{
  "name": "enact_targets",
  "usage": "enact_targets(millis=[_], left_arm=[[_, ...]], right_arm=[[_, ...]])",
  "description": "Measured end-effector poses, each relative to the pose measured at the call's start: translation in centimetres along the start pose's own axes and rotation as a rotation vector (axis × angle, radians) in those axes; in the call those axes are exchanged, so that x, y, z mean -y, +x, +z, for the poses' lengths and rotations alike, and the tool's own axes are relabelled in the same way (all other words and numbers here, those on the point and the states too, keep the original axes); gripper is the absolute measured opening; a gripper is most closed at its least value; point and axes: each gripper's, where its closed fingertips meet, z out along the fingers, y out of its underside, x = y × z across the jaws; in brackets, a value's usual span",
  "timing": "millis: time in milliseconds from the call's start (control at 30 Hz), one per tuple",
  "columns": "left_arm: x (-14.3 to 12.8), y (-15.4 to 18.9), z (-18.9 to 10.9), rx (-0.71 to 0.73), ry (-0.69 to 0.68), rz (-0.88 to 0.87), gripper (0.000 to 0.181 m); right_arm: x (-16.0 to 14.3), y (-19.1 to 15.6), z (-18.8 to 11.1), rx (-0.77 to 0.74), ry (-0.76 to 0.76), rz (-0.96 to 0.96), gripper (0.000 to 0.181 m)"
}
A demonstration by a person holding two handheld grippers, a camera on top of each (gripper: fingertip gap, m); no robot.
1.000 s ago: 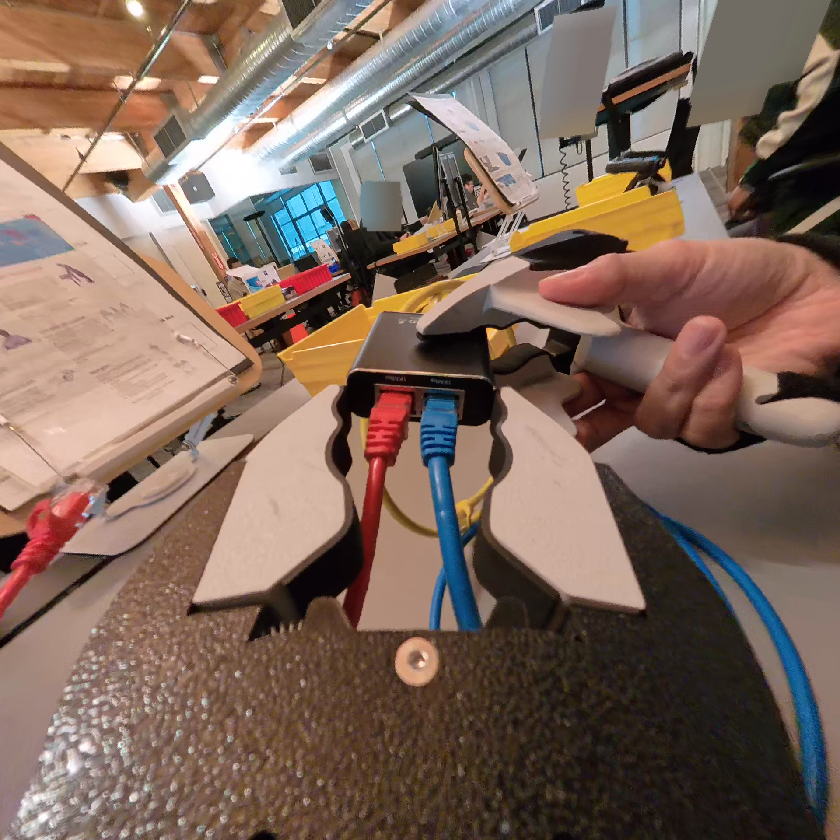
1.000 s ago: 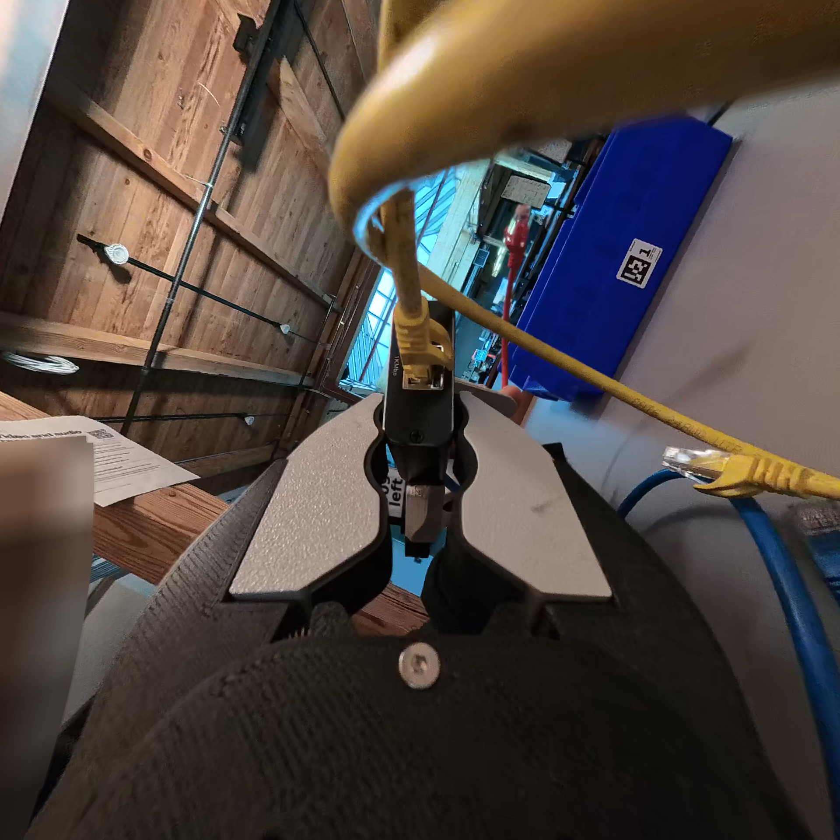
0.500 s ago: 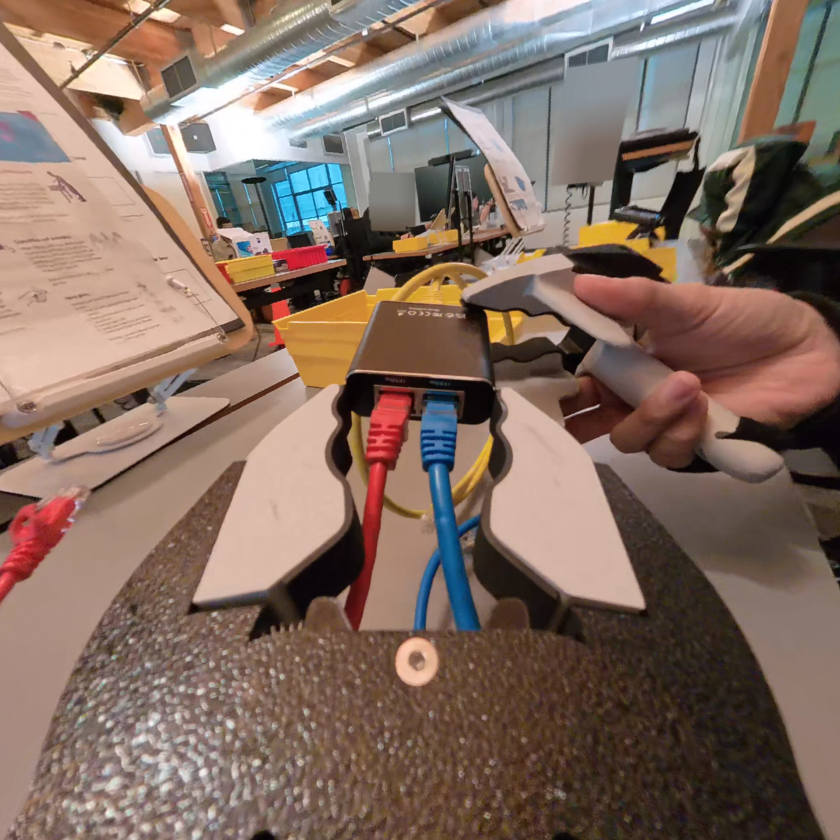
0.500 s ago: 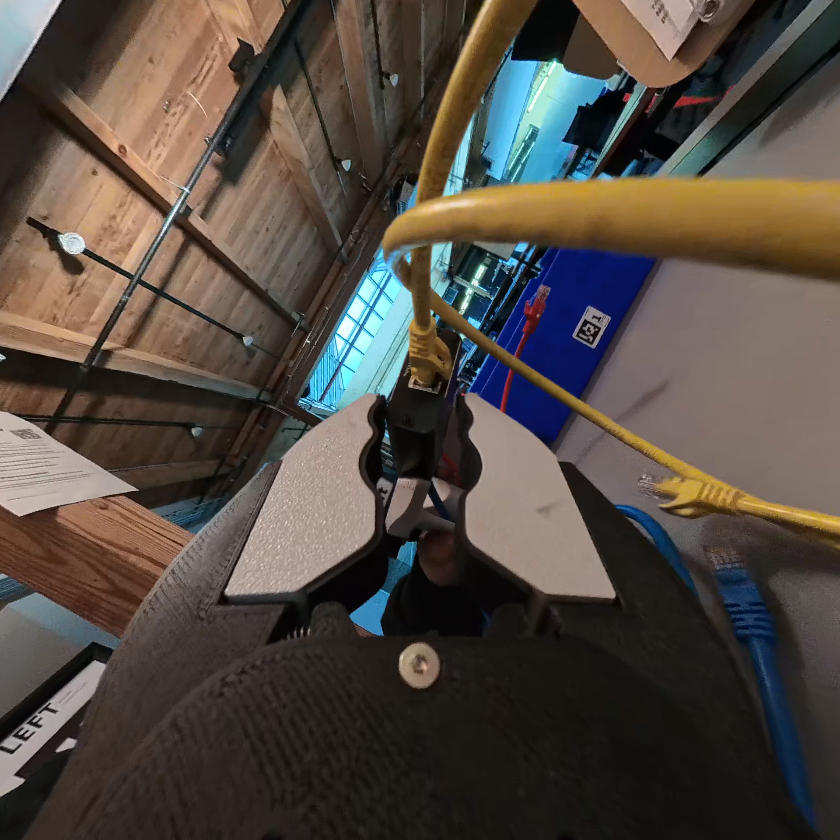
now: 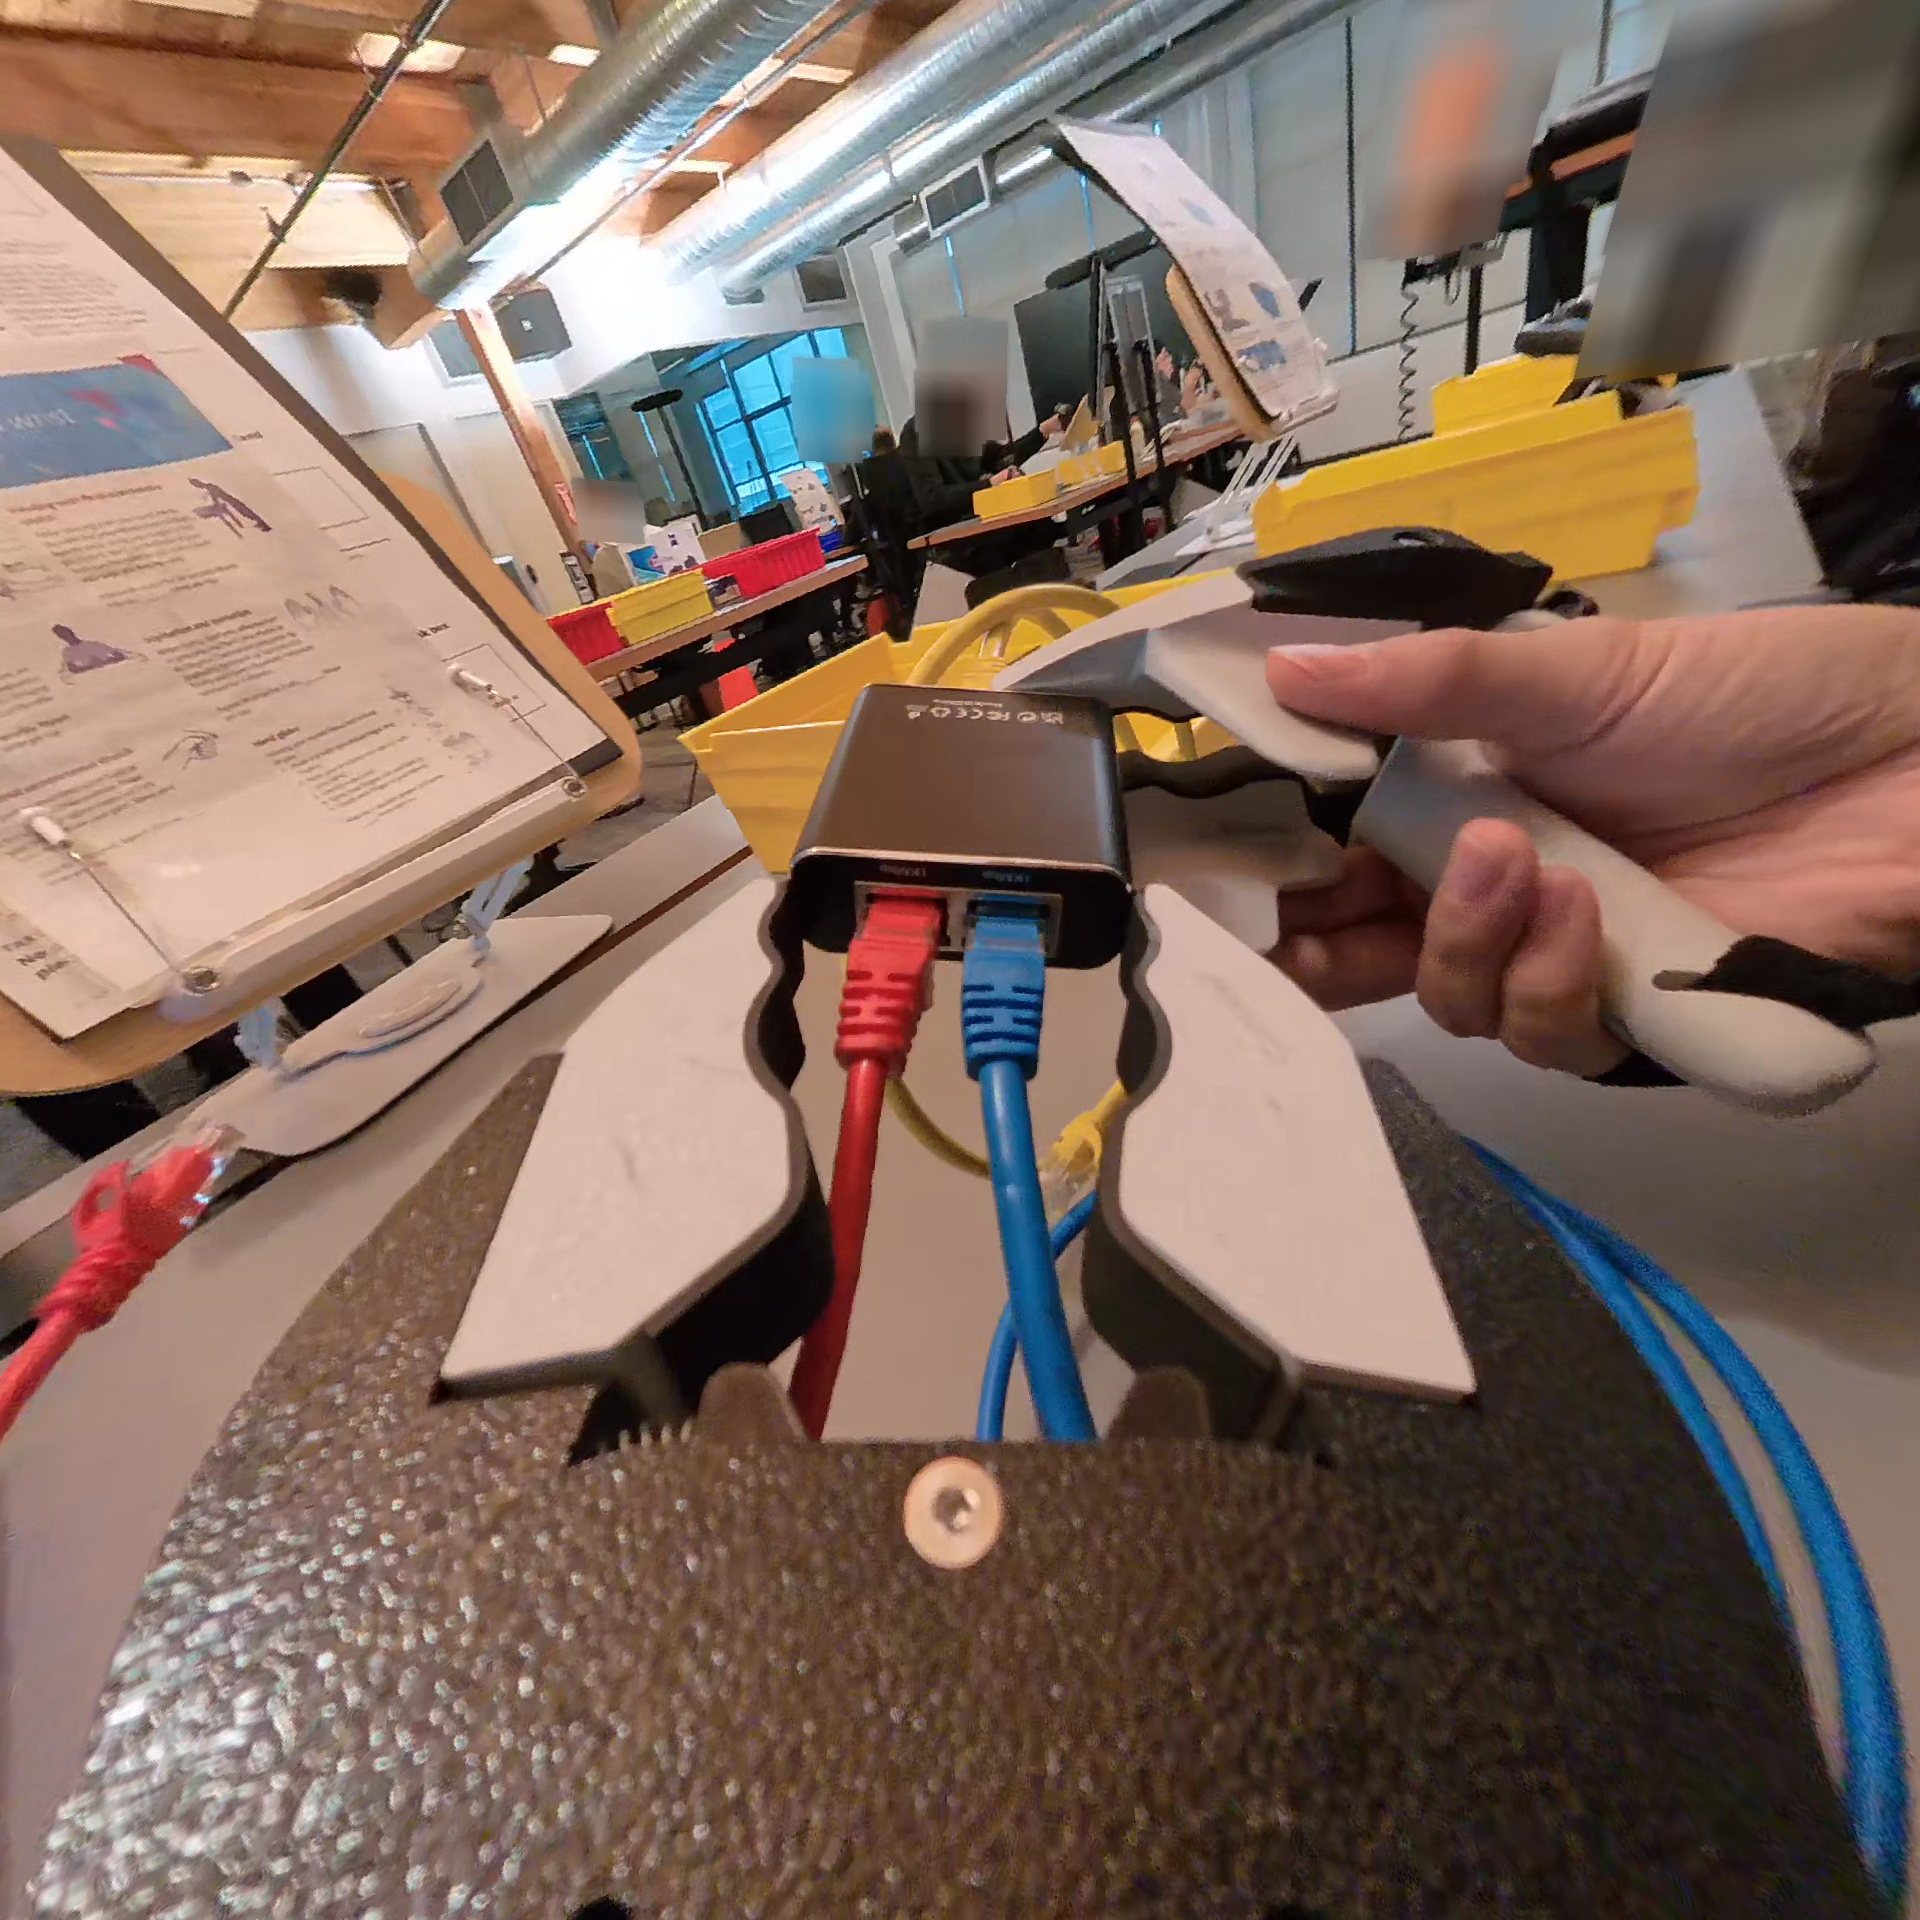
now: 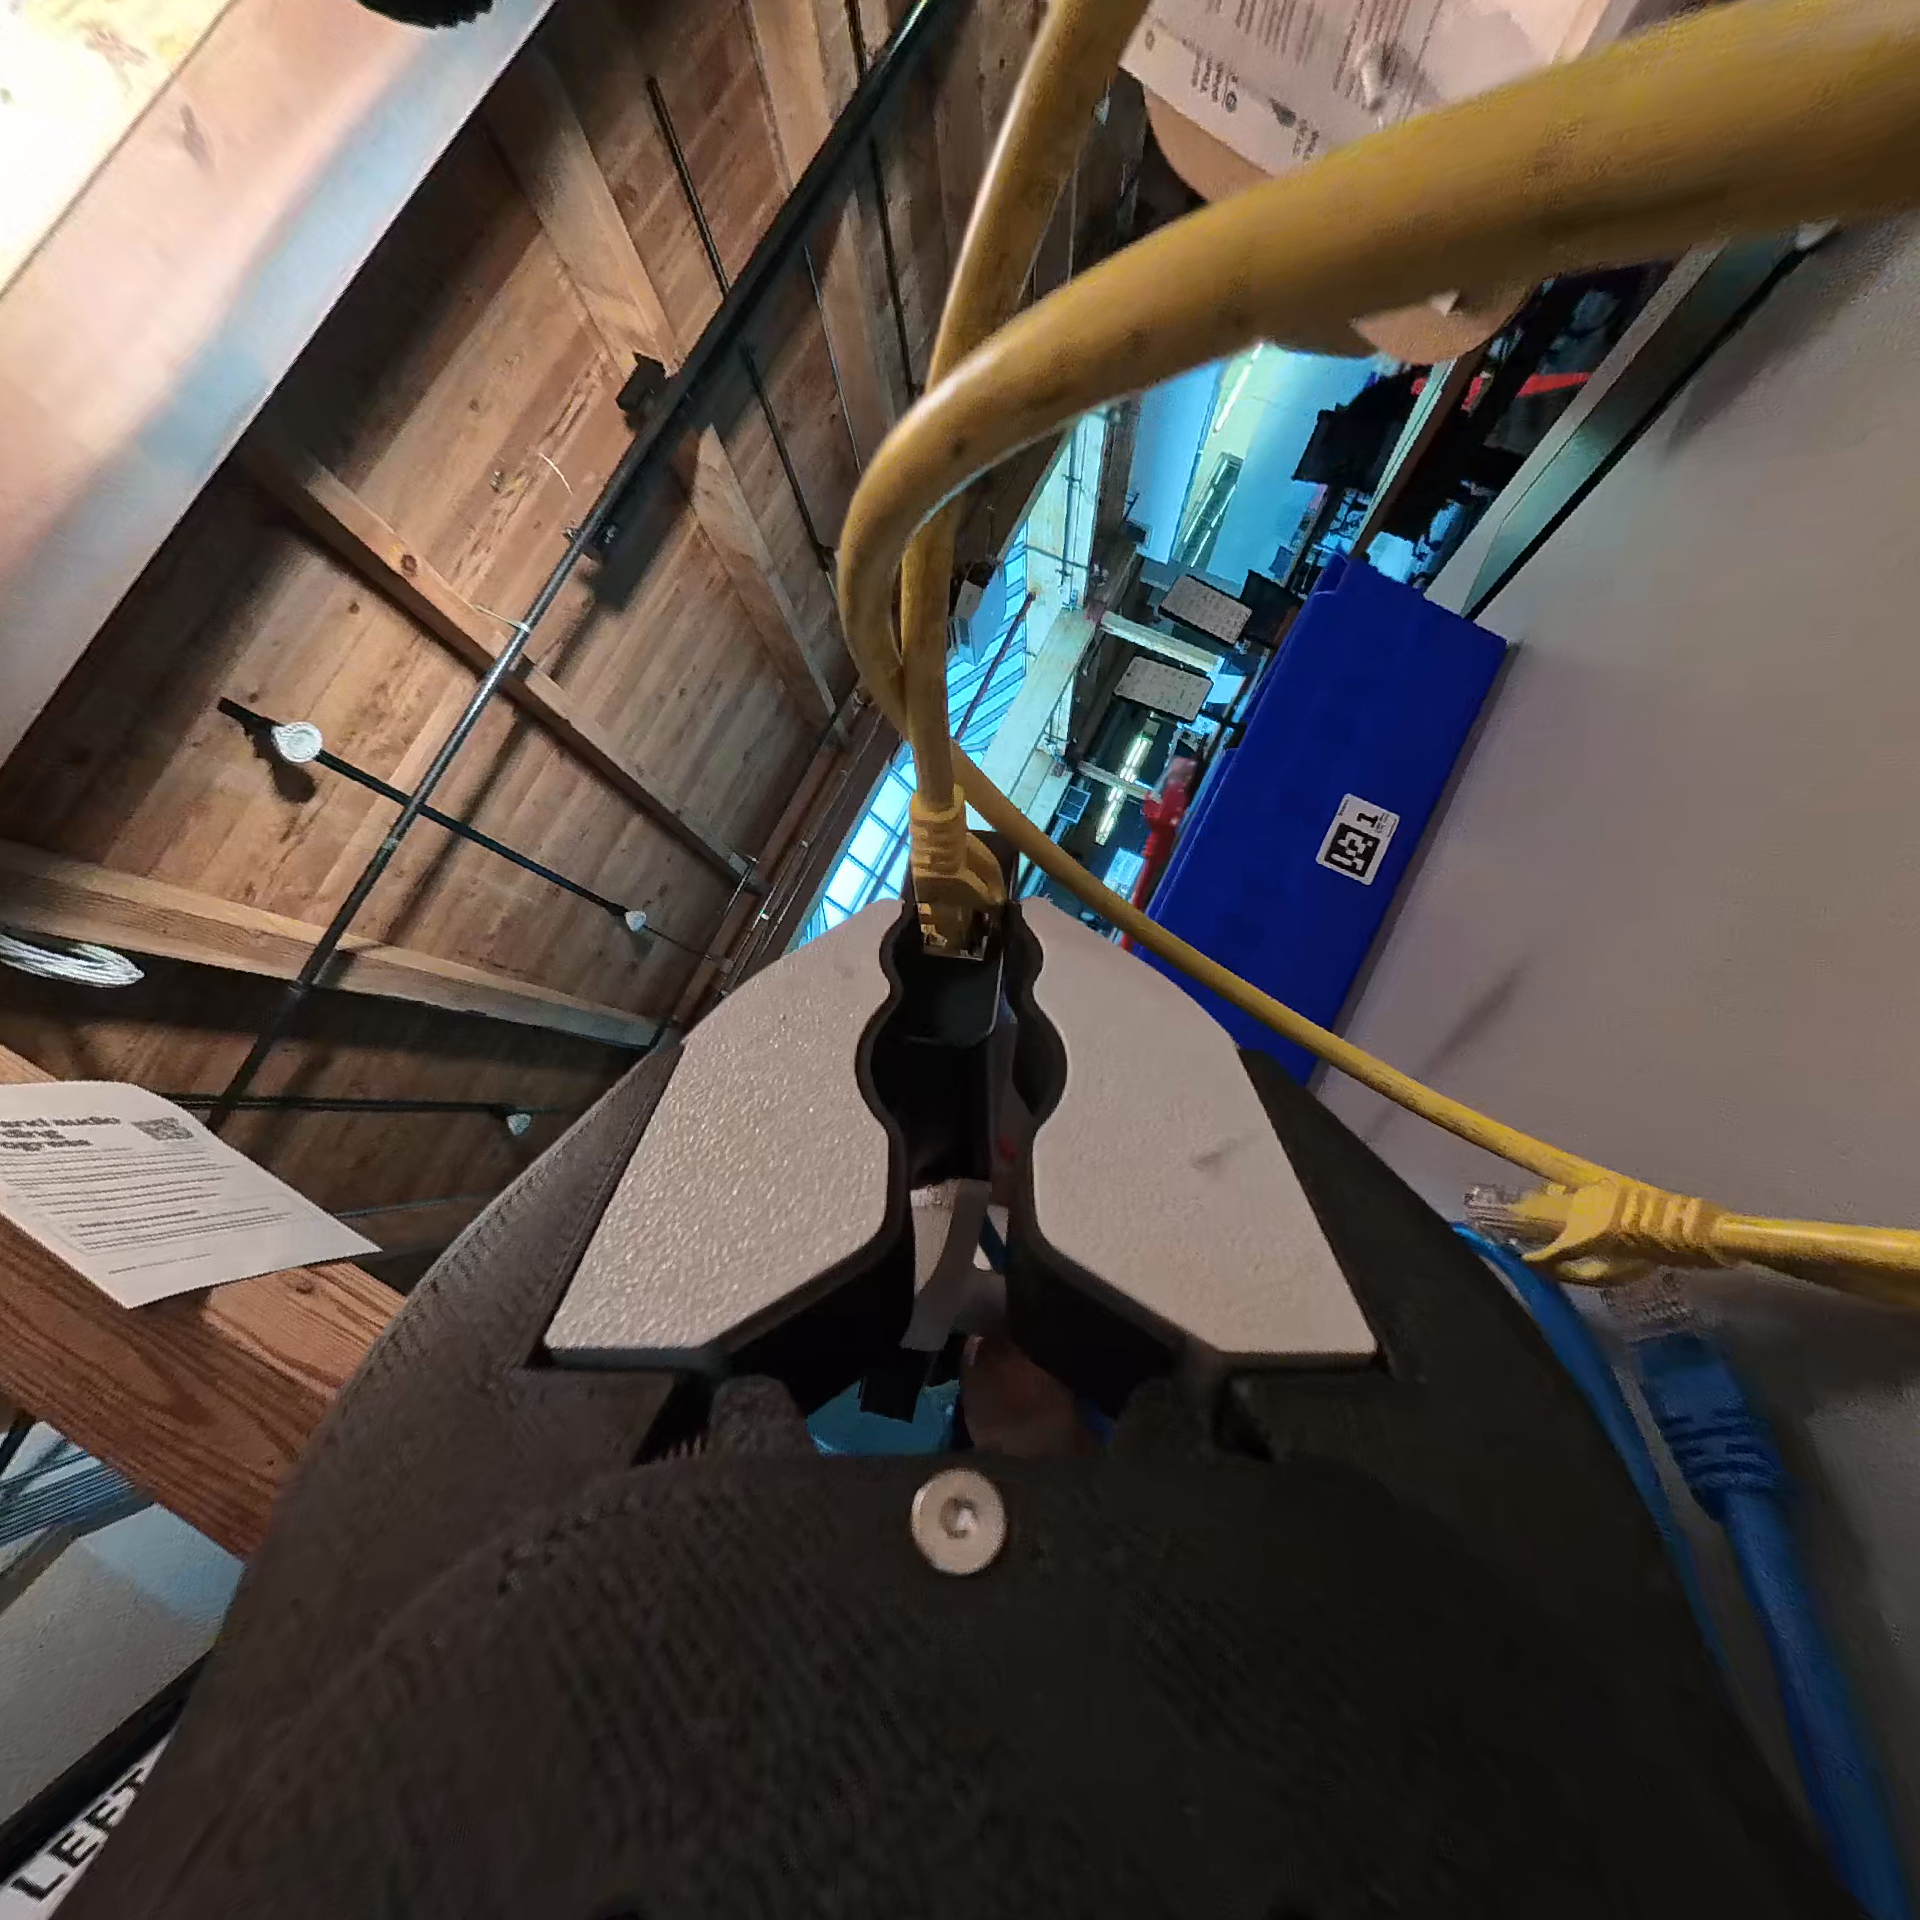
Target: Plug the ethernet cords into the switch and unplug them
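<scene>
My left gripper is shut on the near end of a small black switch, held above the table. A red plug and a blue plug sit in its two near ports. My right gripper is shut on the switch's far end, where a yellow plug sits in a port. In the left wrist view, one of its grey fingers lies over the switch's back edge and a hand grips its handle.
On the grey table lie a loose red plug, a loose yellow plug, a loose blue plug and blue cable loops. A clipboard stand is at the left, a yellow bin behind, and a blue bin.
Both grippers keep hold of the switch while it tilts and shifts. The right gripper's fingertips have slid along the switch and now reach the port end with the yellow plug.
</scene>
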Motion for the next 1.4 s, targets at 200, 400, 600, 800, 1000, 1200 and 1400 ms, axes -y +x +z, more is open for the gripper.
enact_targets(millis=[200,400,600,800,1000,1200,1400], left_arm=[[-0.3,0.1,0.2,0.033,-0.031,0.069,0.059],[-0.5,0.3,0.4,0.052,-0.042,0.096,0.059],[-0.9,0.3,0.5,0.082,-0.053,0.128,0.059],[-1.0,0.5,0.7,0.103,-0.069,0.153,0.059],[-1.9,0.5,1.1,0.131,-0.083,0.147,0.059],[-1.5,0.3,1.0,0.183,-0.068,0.228,0.059],[-0.8,-0.3,0.4,0.197,-0.009,0.17,0.058]], right_arm=[[0.1,0.4,-0.2,0.009,-0.014,-0.007,0.014],[0.3,0.4,-0.4,0.018,0.004,-0.025,0.014],[0.4,0.8,-0.4,0.037,0.008,0.017,0.014],[0.6,0.9,-0.6,0.034,0.037,-0.03,0.013],[0.6,1.4,-0.7,0.028,-0.017,-0.139,0.013],[0.7,1.0,-0.6,0.099,-0.037,-0.149,0.012],[3.6,-0.9,-1.1,0.136,0.0,-0.212,0.011]])
